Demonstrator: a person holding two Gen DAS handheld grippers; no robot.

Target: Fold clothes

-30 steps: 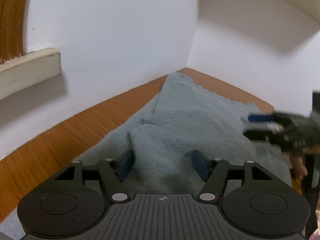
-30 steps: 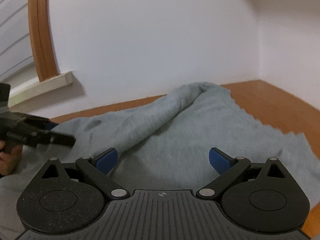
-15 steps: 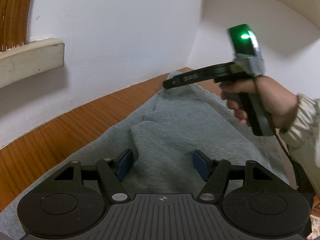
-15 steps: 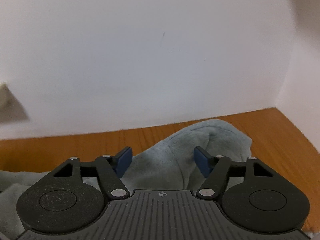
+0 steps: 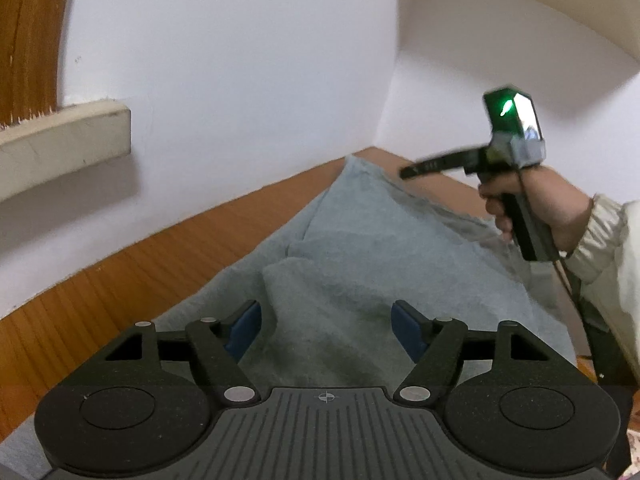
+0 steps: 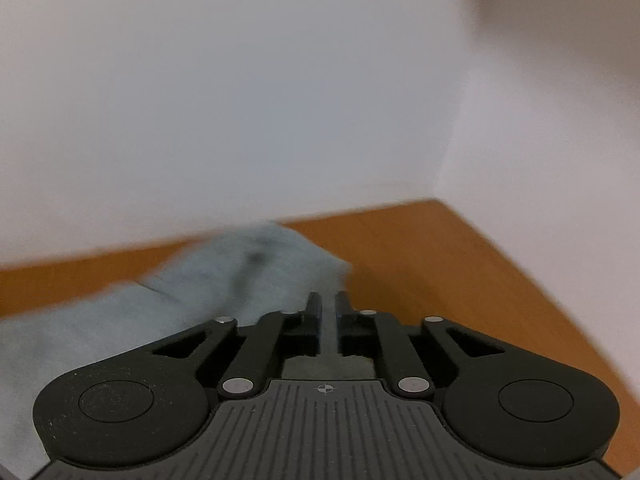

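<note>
While the left claw point(image 5: 326, 326) hovers spread, the right claw point(image 6: 328, 308) pinches the grey-blue towel point(image 5: 360, 280), stretched lengthwise toward the worktop's point(image 5: 160, 256) far corner.

Two plain white walls point(image 5: 240, 80) meet in a corner point(image 6: 448, 152) at the far end of a warm orange-brown wooden tabletop point(image 5: 132, 264), its grain running in fine lines. On the left a cream-painted ledge point(image 5: 68, 140) juts from the wall and throws a soft shadow below it. Above the ledge rises a curved strip of brown wooden trim point(image 5: 28, 40). High on the right, a pale shelf point(image 5: 560, 4) overhangs the corner and shades the wall beneath. The light is even and dim, with no hard glare.
</note>
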